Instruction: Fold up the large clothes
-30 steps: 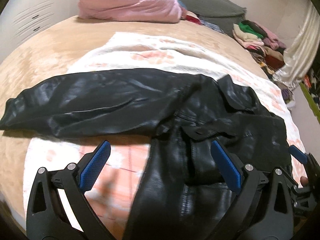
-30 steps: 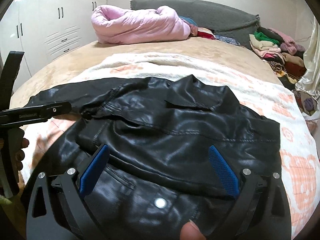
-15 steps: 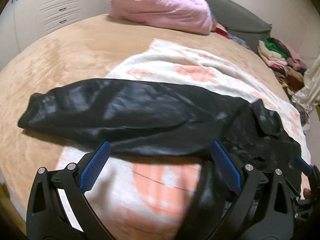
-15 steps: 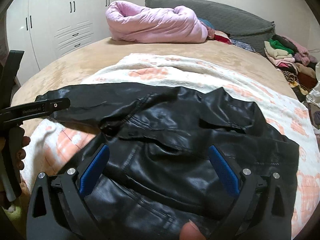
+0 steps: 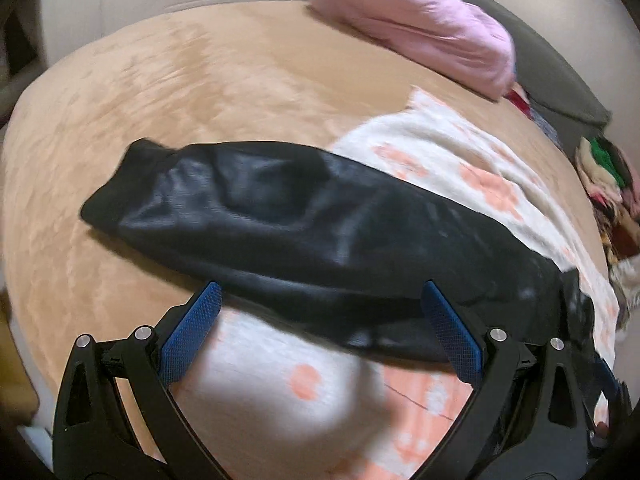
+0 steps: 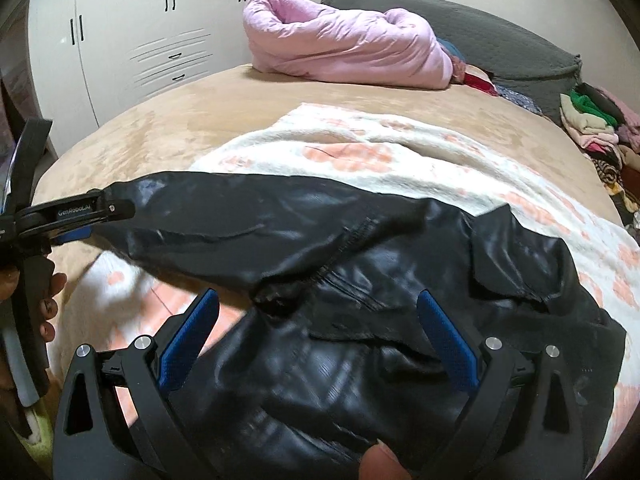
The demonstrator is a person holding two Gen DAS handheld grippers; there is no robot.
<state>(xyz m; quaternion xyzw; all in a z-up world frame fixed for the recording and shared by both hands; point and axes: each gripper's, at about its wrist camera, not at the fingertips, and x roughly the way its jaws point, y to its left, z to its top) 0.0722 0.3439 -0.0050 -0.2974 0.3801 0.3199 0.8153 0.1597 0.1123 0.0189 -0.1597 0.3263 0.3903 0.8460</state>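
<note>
Black leather jacket [image 6: 400,320] lies flat on the blanket [image 6: 360,148], its sleeve [image 5: 280,220] stretched toward nine o'clock, so with both the left gripper [image 5: 320,336] and right gripper [image 6: 316,344] spread and empty, the next move is likely pinching the cuff and folding it toward three o'clock.

Warm indoor light, motion blur, fisheye-bent edges, dark corners

The black jacket [image 6: 360,320]'s lower hem runs off the right wrist view's bottom edge, and the left wrist view is motion-blurred throughout.
</note>
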